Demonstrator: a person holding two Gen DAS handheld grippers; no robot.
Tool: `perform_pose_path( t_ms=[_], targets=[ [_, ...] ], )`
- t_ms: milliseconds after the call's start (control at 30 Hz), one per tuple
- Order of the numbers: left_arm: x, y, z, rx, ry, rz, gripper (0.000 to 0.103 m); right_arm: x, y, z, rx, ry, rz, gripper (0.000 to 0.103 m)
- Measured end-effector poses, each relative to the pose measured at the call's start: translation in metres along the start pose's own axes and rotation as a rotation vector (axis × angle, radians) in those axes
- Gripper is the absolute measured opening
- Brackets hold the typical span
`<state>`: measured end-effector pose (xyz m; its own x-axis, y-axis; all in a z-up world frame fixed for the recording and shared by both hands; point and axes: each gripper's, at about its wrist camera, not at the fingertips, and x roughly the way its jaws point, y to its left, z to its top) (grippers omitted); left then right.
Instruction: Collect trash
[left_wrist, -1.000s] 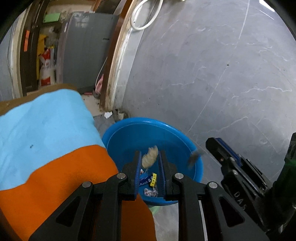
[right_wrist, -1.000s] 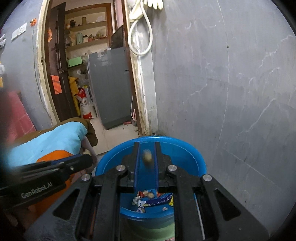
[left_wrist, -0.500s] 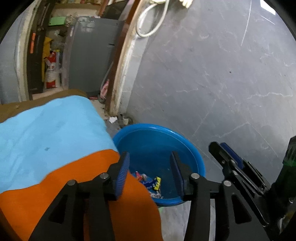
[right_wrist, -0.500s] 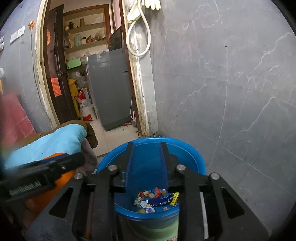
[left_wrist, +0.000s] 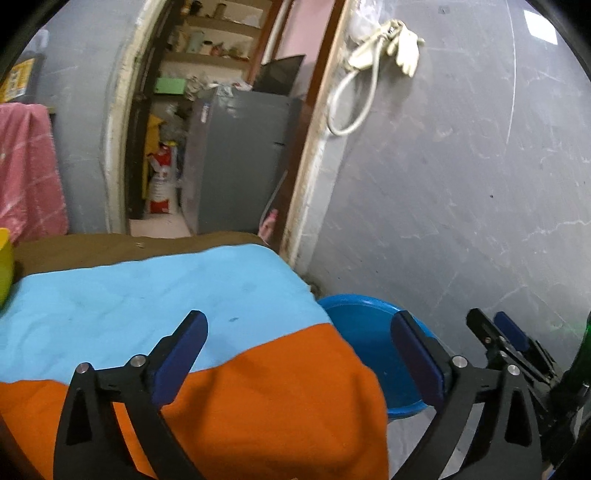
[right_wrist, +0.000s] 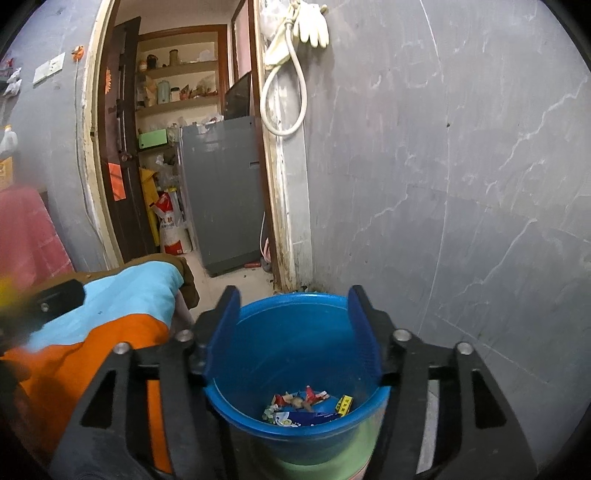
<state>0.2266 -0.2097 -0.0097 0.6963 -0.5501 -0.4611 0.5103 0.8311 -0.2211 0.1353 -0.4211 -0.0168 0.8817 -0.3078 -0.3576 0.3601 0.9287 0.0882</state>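
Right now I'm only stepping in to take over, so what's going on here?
A person with two handheld grippers is collecting trash into the blue basin. Wrappers and scraps lie at its bottom. The right gripper hangs over the basin, the left gripper over the orange-and-blue cloth beside it. Both have just been opening, and nothing is between their fingers.

Ahead of me stood a grey wall (right_wrist: 461, 184), scuffed and veined with pale cracks. White gloves (right_wrist: 313, 20) and a looped hose (right_wrist: 284, 92) hung beside a worn door frame (right_wrist: 275, 206). Through the doorway I saw a grey cabinet (right_wrist: 221, 192), cluttered shelves (right_wrist: 177, 70) and a printed sack (right_wrist: 170, 227) on a pale floor. A pink cloth (left_wrist: 26, 166) hung at the left.
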Motion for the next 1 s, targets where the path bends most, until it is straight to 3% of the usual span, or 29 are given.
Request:
perform_pose_path(
  t_ms=[300, 433, 1000],
  targets=[
    [-0.038, 0.014, -0.002, 0.003, -0.069, 0.058, 0.101, -0.025, 0.011, 0.005, -0.017, -0.035, 0.009, 0.09],
    [-0.052, 0.014, -0.003, -0.008, -0.104, 0.081, 0.101, -0.036, 0.014, 0.004, -0.012, -0.048, 0.015, 0.102],
    [-0.128, 0.018, -0.024, 0.034, -0.216, 0.145, 0.102, -0.097, 0.039, -0.004, -0.019, -0.122, 0.065, 0.103]
  ],
)
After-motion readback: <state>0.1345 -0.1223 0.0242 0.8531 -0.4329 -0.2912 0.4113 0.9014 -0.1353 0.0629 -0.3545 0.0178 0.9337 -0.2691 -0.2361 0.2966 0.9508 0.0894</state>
